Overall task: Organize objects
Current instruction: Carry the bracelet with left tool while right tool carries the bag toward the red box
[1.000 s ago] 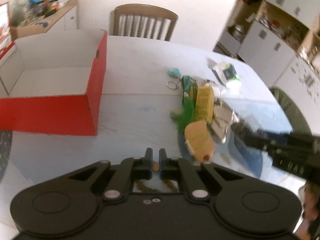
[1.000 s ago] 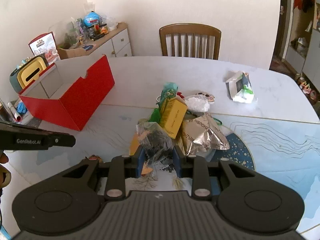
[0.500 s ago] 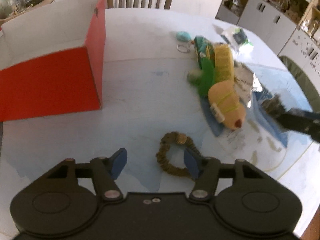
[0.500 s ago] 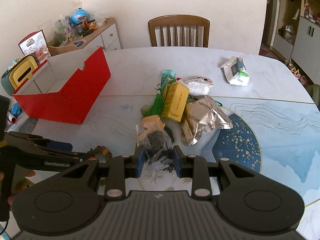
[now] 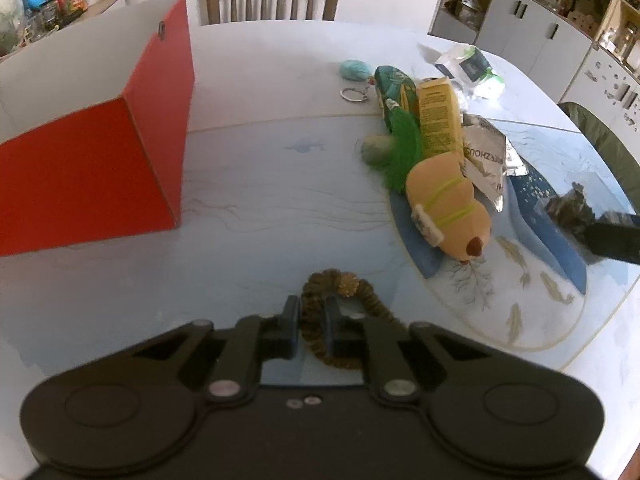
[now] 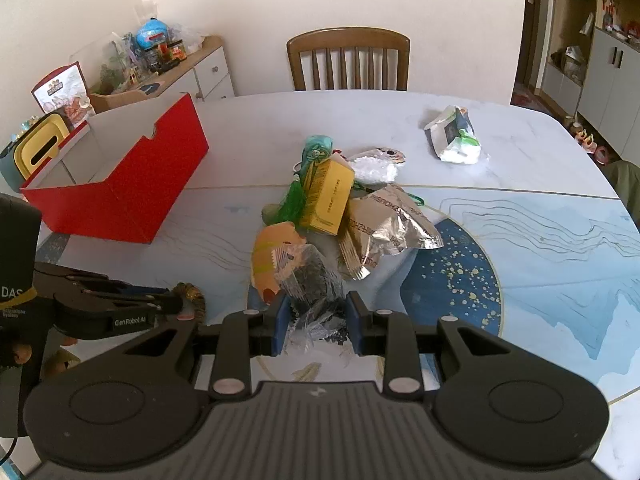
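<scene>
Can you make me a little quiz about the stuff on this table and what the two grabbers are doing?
1. True or false: the left gripper is shut on the brown fuzzy hair scrunchie.
2. What does the right gripper hold? A) a crinkly clear plastic packet with dark bits B) a spoon C) a cup
3. Fill in: the open cardboard box is ___ outside.

Key: 1 true. 2 A, the crinkly clear plastic packet. 3 red.
</scene>
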{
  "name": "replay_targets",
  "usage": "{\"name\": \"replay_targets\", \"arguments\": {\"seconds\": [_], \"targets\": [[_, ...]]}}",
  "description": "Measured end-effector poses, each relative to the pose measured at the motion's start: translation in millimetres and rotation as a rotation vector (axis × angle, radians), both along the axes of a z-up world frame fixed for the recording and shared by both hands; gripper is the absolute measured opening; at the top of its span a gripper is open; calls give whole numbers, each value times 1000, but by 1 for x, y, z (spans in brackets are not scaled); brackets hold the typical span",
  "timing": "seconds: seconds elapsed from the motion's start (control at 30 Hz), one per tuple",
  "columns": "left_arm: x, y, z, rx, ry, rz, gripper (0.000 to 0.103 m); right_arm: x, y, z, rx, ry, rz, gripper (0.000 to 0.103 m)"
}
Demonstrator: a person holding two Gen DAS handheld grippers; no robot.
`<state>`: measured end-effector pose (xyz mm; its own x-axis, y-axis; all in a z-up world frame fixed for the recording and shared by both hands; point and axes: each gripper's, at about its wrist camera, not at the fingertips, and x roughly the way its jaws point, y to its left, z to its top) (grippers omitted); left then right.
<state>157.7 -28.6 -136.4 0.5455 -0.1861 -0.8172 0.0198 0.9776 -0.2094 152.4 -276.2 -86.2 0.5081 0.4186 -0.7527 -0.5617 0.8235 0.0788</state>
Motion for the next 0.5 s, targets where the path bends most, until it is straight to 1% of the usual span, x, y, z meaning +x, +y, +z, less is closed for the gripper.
{"name": "replay_targets", "arguments": {"seconds": [0.17, 0.23, 0.4, 0.5], "targets": [[-4, 2, 4, -39, -14, 49, 7, 3, -5, 2, 4, -2, 9, 30], [-6, 6, 11, -73, -19, 75, 6, 5, -7, 4, 10, 6, 7, 30], [-14, 27, 47, -157, -69, 112, 6, 10, -4, 20, 28, 9, 23, 30], [-15, 43, 71, -206, -83, 135, 6, 14, 3, 30, 48, 13, 41, 30]]}}
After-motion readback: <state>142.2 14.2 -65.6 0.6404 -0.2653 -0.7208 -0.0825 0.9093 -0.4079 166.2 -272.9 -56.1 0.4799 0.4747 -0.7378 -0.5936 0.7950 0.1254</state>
